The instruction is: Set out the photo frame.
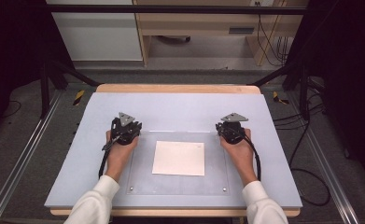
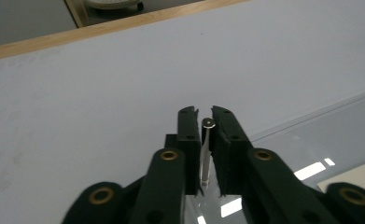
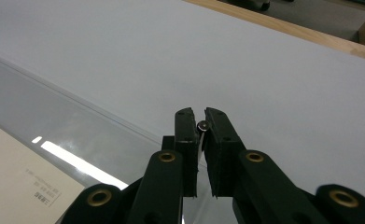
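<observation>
A clear plastic plate (image 1: 180,184) lies on the pale blue table top (image 1: 180,107), with a white sheet of paper (image 1: 178,158) under it. My left gripper (image 1: 126,122) stands at the plate's far left corner. In the left gripper view this gripper (image 2: 205,114) is shut on an upright metal pin (image 2: 207,149). My right gripper (image 1: 231,125) stands at the far right corner. There the right gripper (image 3: 199,114) is shut on a small round-headed metal pin (image 3: 201,125). The plate's edge (image 3: 54,121) and the paper (image 3: 21,182) show to the left of it.
Two small metal pins (image 1: 131,189) (image 1: 224,189) sit at the plate's near corners. A wooden rim (image 1: 178,88) borders the table's far edge. Black frame posts and cables stand on the floor at both sides.
</observation>
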A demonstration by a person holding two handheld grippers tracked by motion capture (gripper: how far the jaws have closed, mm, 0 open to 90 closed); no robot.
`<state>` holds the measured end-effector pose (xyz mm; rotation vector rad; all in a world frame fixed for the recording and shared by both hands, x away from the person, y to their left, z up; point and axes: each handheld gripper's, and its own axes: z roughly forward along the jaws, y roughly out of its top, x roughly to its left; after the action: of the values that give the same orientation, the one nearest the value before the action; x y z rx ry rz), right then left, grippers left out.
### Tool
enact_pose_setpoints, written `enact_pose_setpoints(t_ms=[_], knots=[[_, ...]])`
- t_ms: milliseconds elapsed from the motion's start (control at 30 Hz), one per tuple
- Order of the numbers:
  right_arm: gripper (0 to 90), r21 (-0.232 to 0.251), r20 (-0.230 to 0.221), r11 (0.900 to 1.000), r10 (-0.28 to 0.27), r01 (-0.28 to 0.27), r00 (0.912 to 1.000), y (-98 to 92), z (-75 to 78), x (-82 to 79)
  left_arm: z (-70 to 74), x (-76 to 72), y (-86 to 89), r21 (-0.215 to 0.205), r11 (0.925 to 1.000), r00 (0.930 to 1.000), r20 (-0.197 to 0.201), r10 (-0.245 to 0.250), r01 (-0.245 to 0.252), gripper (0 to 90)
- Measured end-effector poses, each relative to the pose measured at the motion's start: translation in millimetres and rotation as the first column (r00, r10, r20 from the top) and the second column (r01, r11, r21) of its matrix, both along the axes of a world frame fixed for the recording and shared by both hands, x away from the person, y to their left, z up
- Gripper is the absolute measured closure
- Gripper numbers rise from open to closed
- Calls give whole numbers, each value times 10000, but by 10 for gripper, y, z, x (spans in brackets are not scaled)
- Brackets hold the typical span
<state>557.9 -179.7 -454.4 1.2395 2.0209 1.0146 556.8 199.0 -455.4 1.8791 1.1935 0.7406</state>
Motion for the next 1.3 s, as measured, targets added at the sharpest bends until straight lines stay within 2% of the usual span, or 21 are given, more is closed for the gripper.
enact_pose_setpoints(t_ms=[100,167,333,467,600,633,667,700,733,767,800,833,900,1000,1133,1167,1200,1300], knots=[[849,-40,-84,10000,18,-18,10000,-4,9,6,8,8,10,-99,9999,9999,-119,-24,23,841],[852,-86,-191,10000,8,-10,9998,2,19,18,25,19,3,8,10000,9997,-245,-33,33,842],[858,-85,-834,9999,-96,89,9965,21,75,79,68,78,29,-86,9998,9966,-791,-208,202,847],[859,-113,-1384,9999,-108,93,9903,21,121,131,152,155,17,321,9982,9870,-1543,-446,501,849],[859,-211,-1969,9997,-129,89,9803,29,172,210,179,221,18,313,9983,9813,-1876,-430,497,849],[859,-250,-2232,9996,-154,100,9747,35,192,251,182,236,18,295,9983,9801,-1939,-435,501,849],[859,-250,-2232,9996,-154,100,9747,35,192,251,188,254,23,240,9986,9780,-2045,-421,481,849],[860,-187,-2385,9997,-187,147,9710,35,201,276,191,274,25,150,9988,9764,-2119,-422,465,850],[859,-122,-2694,9998,-173,146,9629,28,219,323,200,295,28,143,9987,9737,-2238,-439,483,850],[859,-122,-2694,9998,-173,146,9629,28,219,323,207,318,26,95,9989,9711,-2346,-434,469,850],[859,-95,-2869,9999,-153,132,9578,28,232,347,218,340,27,133,9985,9677,-2473,-487,537,850],[858,-109,-3132,9999,-100,70,9496,22,250,393,230,363,36,125,9981,9635,-2622,-542,595,850],[858,-72,-3222,9999,-98,79,9466,18,255,407,239,394,44,72,9980,9593,-2763,-590,635,850],[857,-35,-3233,10000,-7,-5,9463,7,257,409,237,397,43,49,9980,9594,-2760,-588,625,850],[846,131,-3028,9998,186,-154,9529,-24,239,374,238,395,46,36,9980,9584,-2792,-599,635,851],[813,102,-2953,9997,232,-212,9551,-30,238,360,237,396,45,24,9980,9583,-2795,-596,627,851],[763,119,-2777,9995,298,-276,9602,-39,242,340,237,395,45,37,9979,9580,-2801,-607,643,851],[668,213,-1871,9993,355,-321,9817,-122,305,215,236,404,52,-38,9980,9573,-2827,-609,624,851]])
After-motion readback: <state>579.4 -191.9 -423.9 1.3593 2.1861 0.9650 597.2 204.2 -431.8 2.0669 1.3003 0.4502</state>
